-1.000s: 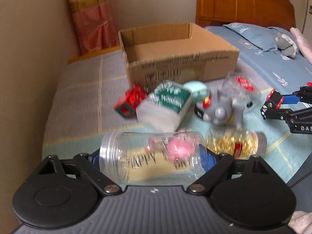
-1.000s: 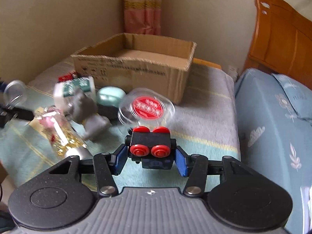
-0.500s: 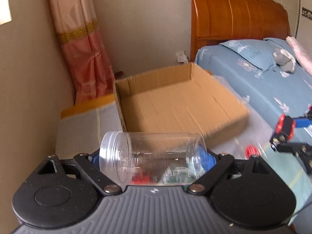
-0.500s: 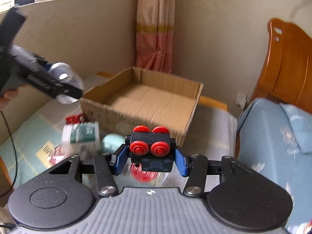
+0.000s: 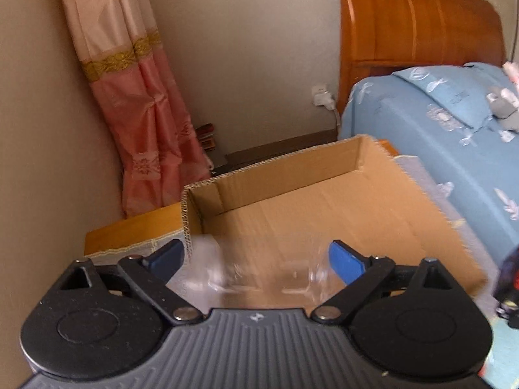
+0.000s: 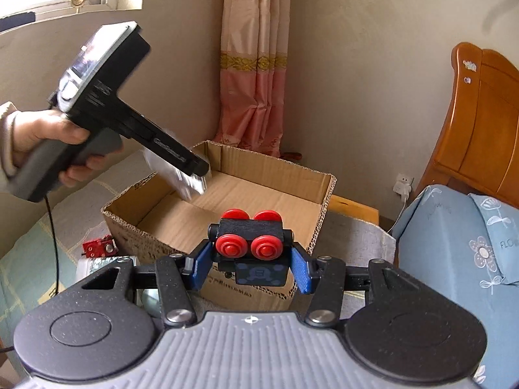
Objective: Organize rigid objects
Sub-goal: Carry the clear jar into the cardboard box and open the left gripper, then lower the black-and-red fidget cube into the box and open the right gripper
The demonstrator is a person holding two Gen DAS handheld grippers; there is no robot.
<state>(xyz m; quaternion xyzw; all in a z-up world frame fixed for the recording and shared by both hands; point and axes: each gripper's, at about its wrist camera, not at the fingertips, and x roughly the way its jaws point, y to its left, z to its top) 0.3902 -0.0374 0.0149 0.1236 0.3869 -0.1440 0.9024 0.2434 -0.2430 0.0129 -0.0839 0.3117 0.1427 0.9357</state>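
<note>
Since a second earlier, both claws had travelled from the clutter on the bed up to the cardboard box [image 5: 324,214], whose open top now filled the left wrist view. The left claw [image 5: 256,256] tilted steeply down over the box's near-left corner, its jaws just having opened; the clear plastic jar [image 5: 259,272] sat between the blue pads [image 5: 343,259] as a smeared blur, apparently loose, though contact could not be judged. In the right wrist view a hand [image 6: 42,139] gripped that tool's grey handle, sleeve cut off at the edge. The right claw [image 6: 249,259] stayed clamped on a blocky black toy [image 6: 249,243] with glossy red round knobs, held in front of the box's corrugated near wall. A red toy [image 6: 97,246] lay beside the box, partly hidden
</note>
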